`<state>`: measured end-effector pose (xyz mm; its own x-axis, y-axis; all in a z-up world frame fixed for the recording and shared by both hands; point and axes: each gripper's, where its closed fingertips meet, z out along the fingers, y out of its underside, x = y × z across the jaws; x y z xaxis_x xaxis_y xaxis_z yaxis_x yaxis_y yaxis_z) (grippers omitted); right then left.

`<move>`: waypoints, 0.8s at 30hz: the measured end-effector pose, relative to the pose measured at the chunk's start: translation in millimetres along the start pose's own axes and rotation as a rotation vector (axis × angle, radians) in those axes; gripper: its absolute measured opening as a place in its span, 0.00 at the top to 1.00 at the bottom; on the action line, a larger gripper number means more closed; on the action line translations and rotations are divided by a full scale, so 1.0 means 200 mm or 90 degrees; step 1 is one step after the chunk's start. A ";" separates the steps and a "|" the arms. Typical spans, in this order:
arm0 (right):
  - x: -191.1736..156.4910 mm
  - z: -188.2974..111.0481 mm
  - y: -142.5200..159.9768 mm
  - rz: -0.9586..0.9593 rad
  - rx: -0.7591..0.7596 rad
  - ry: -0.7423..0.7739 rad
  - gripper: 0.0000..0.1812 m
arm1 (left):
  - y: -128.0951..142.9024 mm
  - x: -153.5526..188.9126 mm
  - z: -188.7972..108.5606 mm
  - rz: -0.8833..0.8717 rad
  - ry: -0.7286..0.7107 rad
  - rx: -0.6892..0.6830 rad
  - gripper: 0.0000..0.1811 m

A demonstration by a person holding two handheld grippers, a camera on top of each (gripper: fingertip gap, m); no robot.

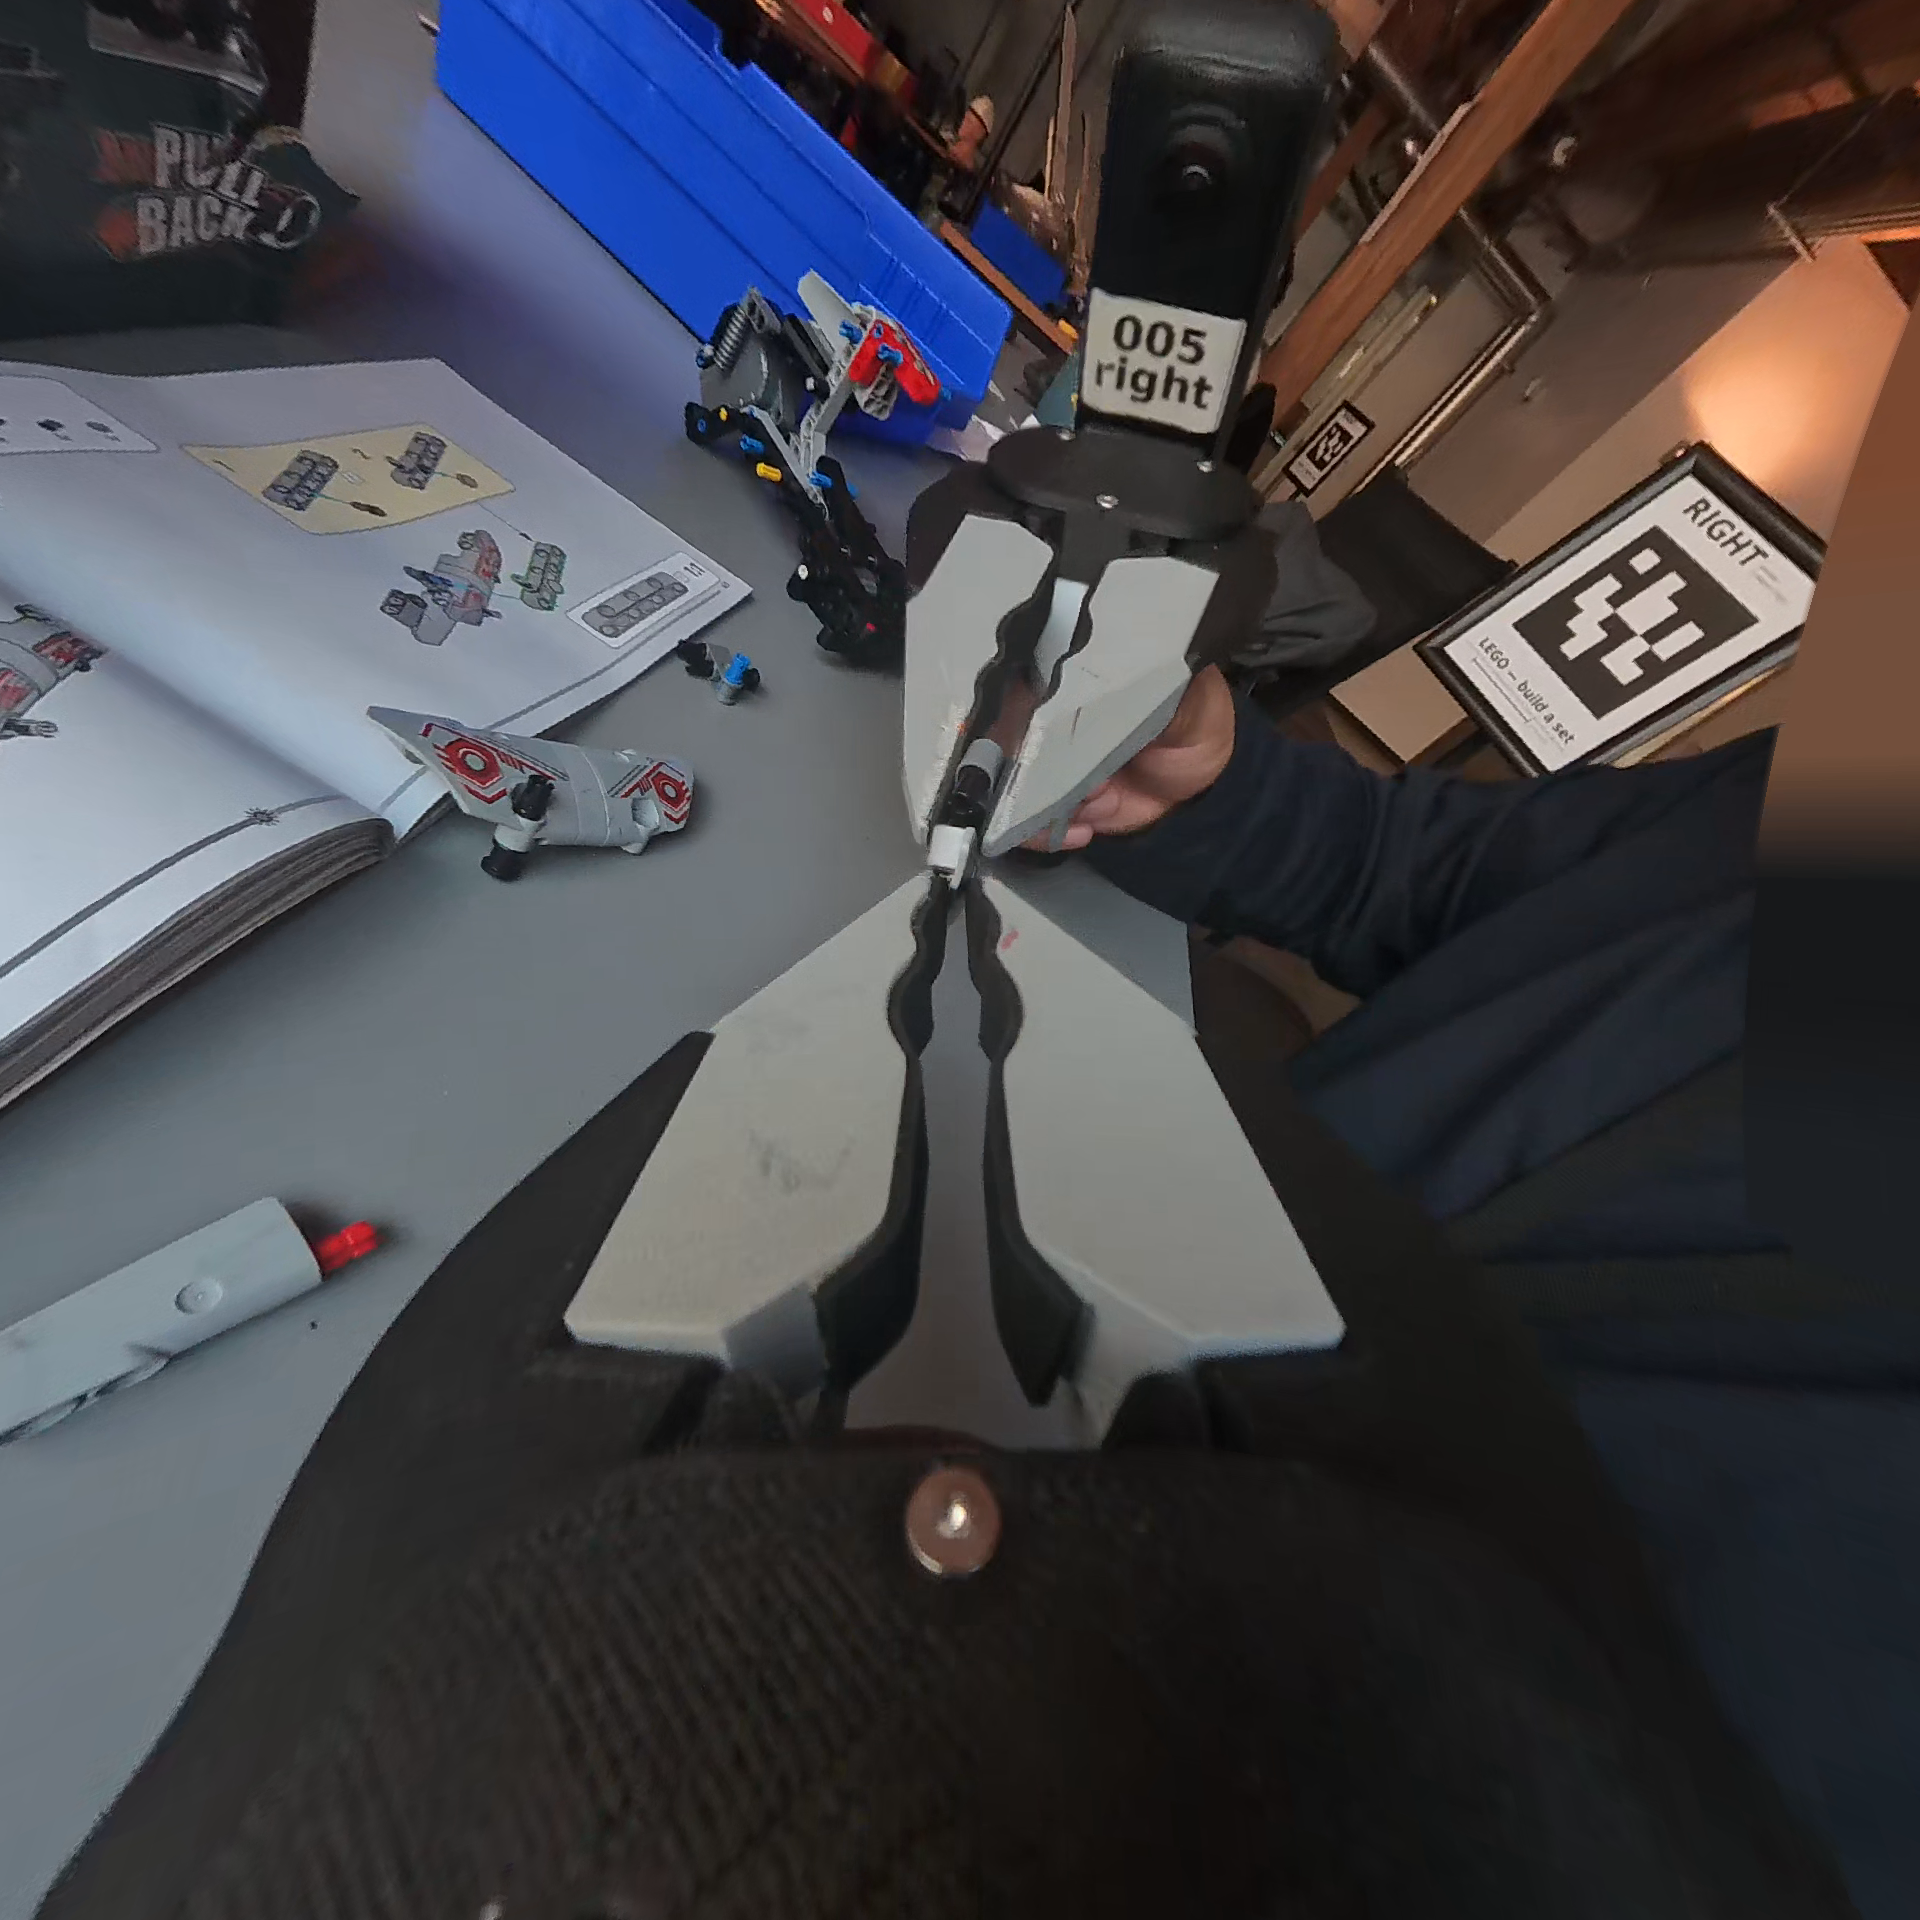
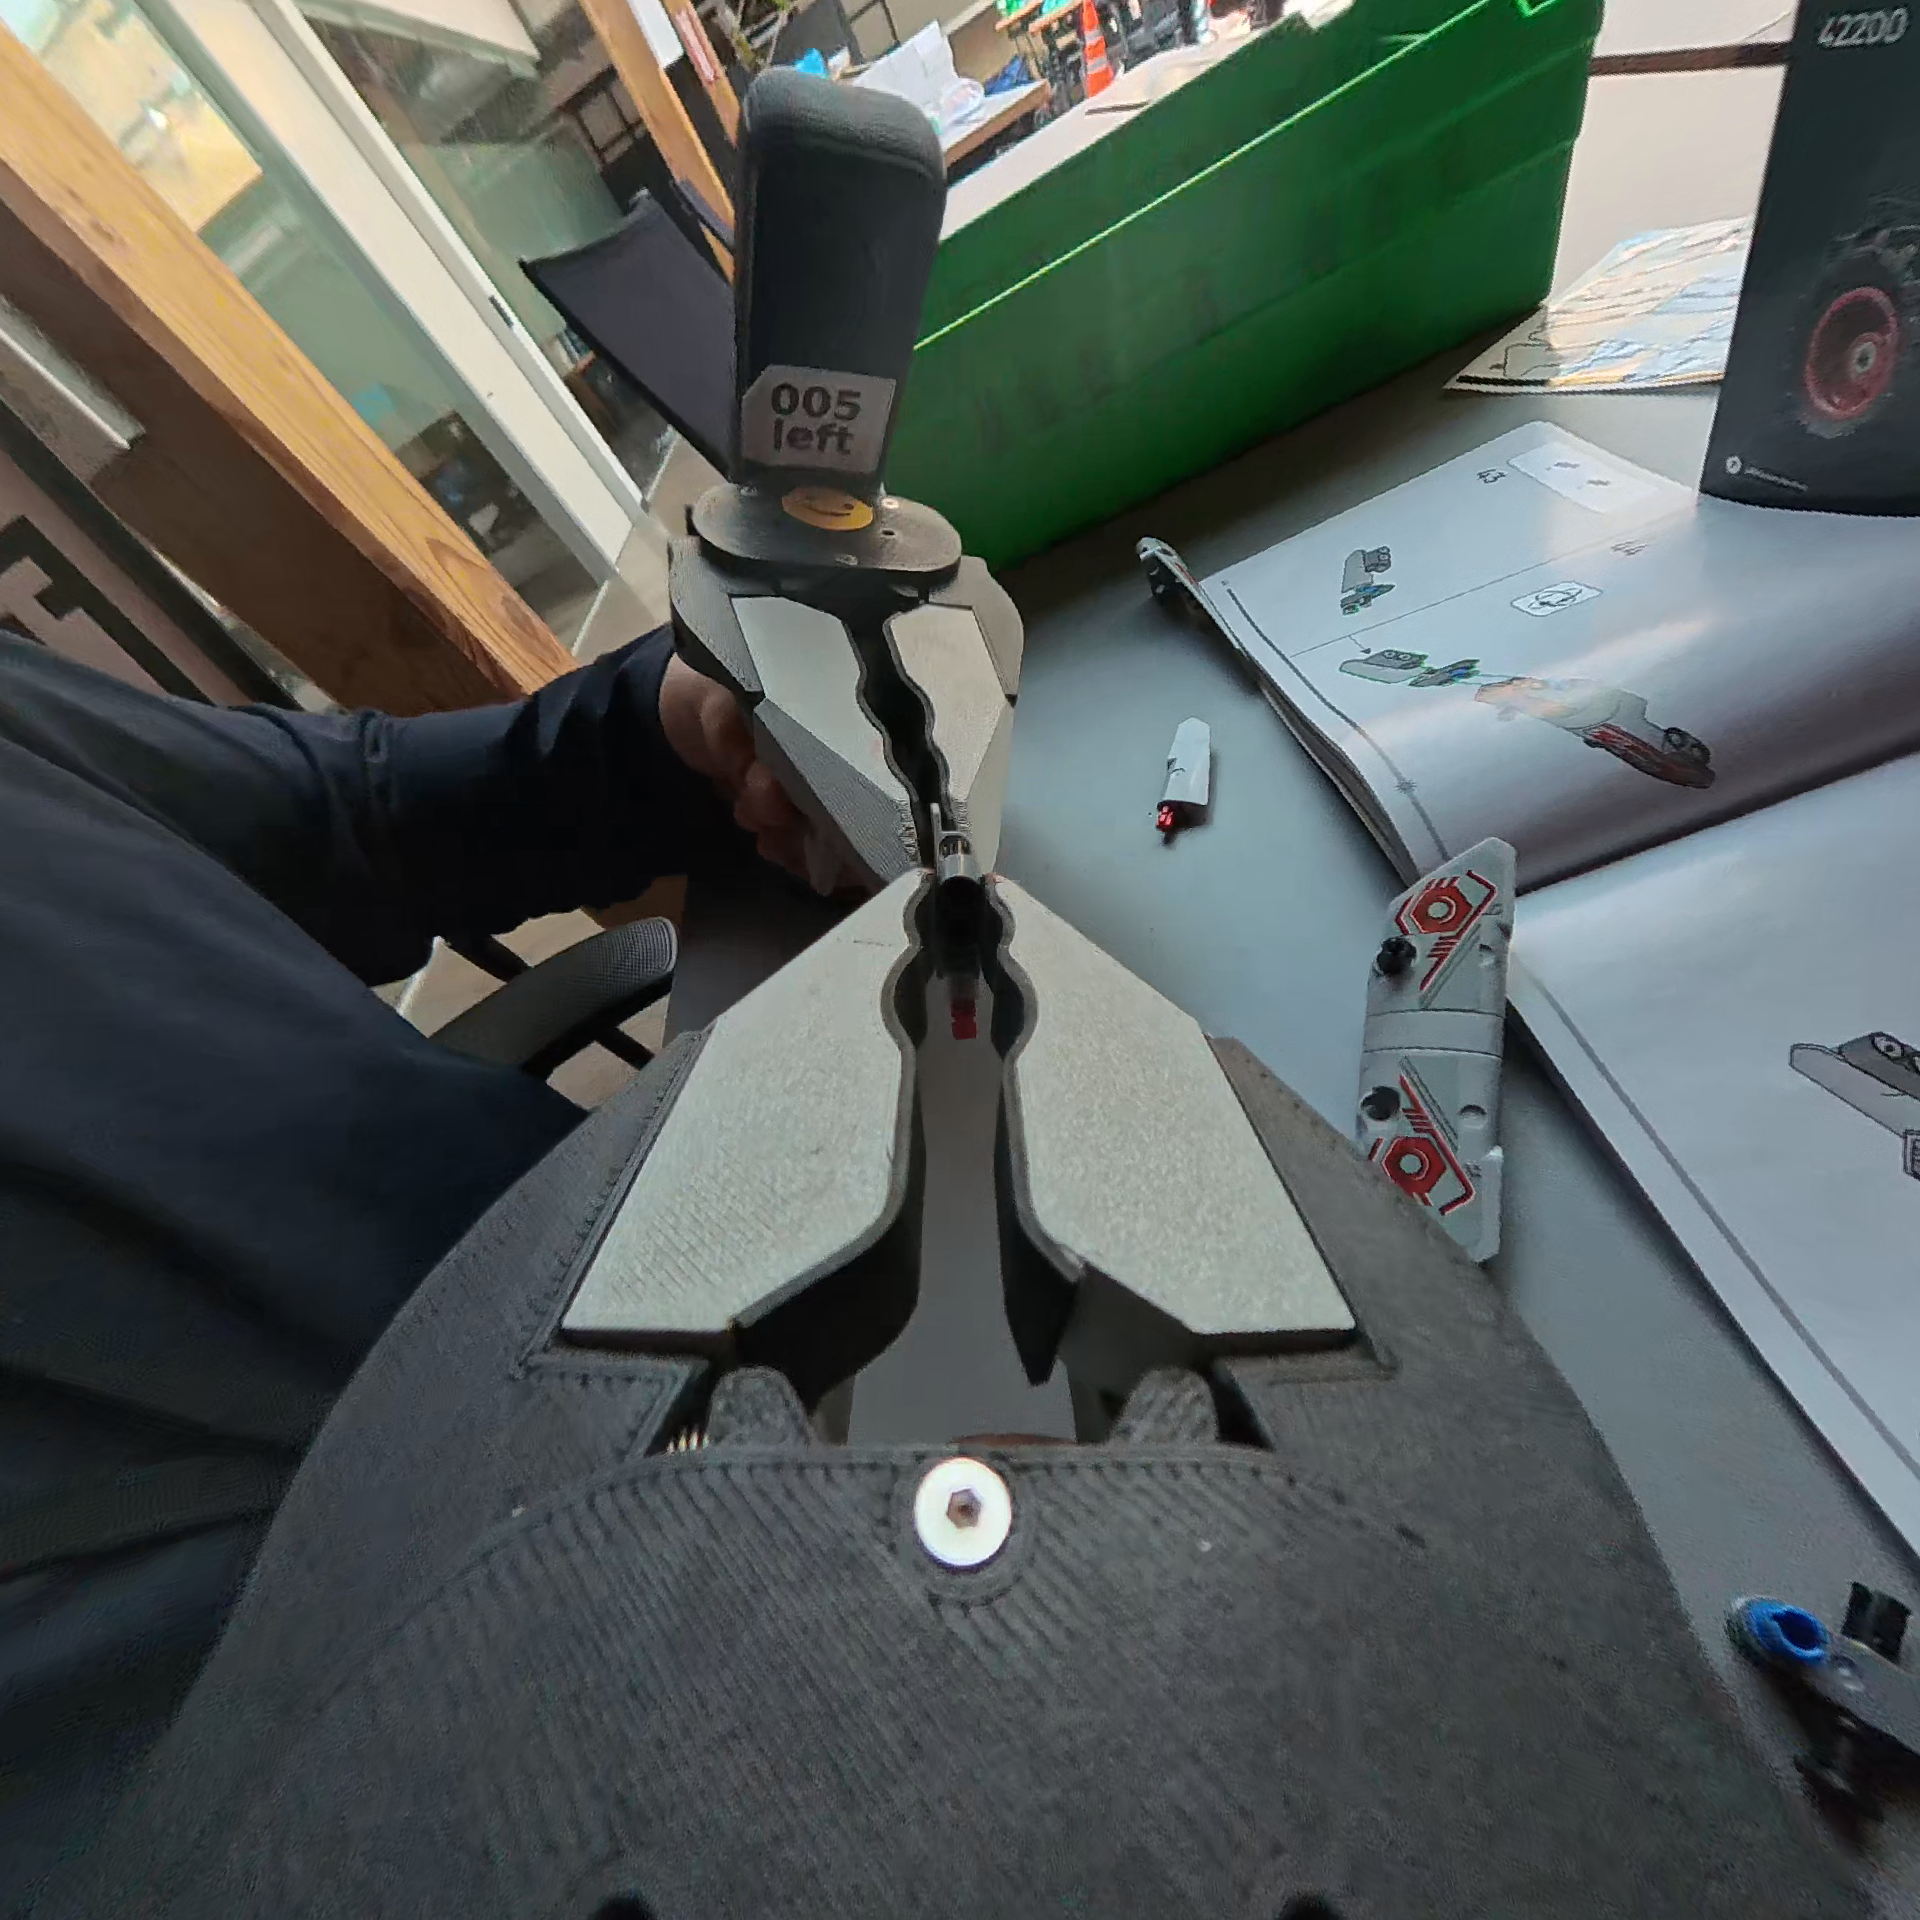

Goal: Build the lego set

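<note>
My two grippers meet tip to tip above the grey table (image 1: 520, 1039). My right gripper (image 2: 956, 883) is shut on a short black pin (image 2: 956, 914) with a red part (image 2: 964, 1013) behind it between the fingers. The right gripper also shows in the left wrist view (image 1: 951, 836), holding the pin (image 1: 977, 779). My left gripper (image 1: 948, 885) is shut on a small white piece (image 1: 951, 847) that sits on the pin's end. The left gripper shows in the right wrist view (image 2: 940, 826), held in a hand.
An open instruction booklet (image 1: 260, 582) (image 2: 1558, 644) lies on the table. Beside it are a grey panel with red decals (image 1: 540, 774) (image 2: 1439, 1049), a grey panel with a red pin (image 1: 156, 1309) (image 2: 1190, 769), the part-built model (image 1: 821, 447), small loose pieces (image 1: 722, 670), a blue bin (image 1: 707, 177), a green bin (image 2: 1247, 291) and the set's box (image 2: 1829, 260). My two grippers' fingertips are within a few centimetres of each other.
</note>
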<state>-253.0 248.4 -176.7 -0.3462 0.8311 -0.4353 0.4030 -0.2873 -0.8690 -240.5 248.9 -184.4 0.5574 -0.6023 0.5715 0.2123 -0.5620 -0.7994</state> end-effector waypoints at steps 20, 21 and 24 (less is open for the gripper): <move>-0.02 -0.06 0.13 -0.159 -0.111 0.001 0.98 | 0.11 0.02 0.07 0.136 -0.024 -0.119 1.00; -0.02 -0.06 0.13 -0.165 -0.108 0.004 0.98 | 0.11 0.02 0.07 0.134 -0.022 -0.118 1.00; -0.02 -0.05 0.13 -0.189 -0.115 0.012 0.97 | 0.12 0.02 0.08 0.135 -0.021 -0.130 1.00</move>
<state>-232.3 242.7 -195.6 -0.4560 0.8748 -0.1638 0.4315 0.0563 -0.9003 -219.7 242.5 -203.9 0.5987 -0.7017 0.3862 -0.0755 -0.5295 -0.8450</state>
